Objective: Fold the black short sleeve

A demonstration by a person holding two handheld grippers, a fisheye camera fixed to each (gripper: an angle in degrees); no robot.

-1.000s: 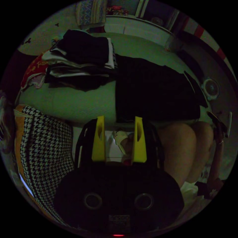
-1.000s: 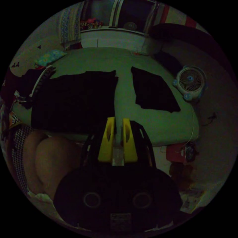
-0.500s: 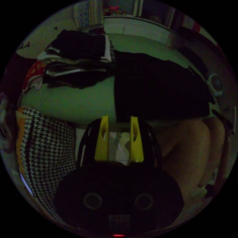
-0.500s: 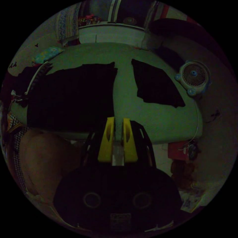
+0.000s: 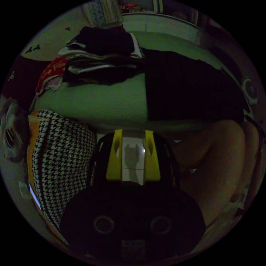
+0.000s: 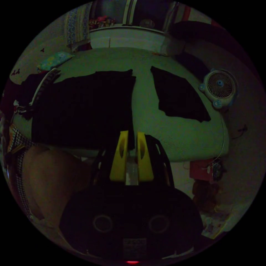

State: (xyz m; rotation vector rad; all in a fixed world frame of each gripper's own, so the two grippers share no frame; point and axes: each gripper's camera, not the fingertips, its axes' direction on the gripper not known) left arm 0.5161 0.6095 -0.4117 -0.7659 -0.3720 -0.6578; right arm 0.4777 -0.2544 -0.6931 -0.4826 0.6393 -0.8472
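Both my views sit low at the bed's [image 5: 91,102] near edge, facing across it. They share the spread black short sleeve [image 5: 191,86] [image 6: 83,108].

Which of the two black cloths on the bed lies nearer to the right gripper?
The larger black cloth: its corner reaches the right gripper; the smaller cloth lies apart beside the fan.
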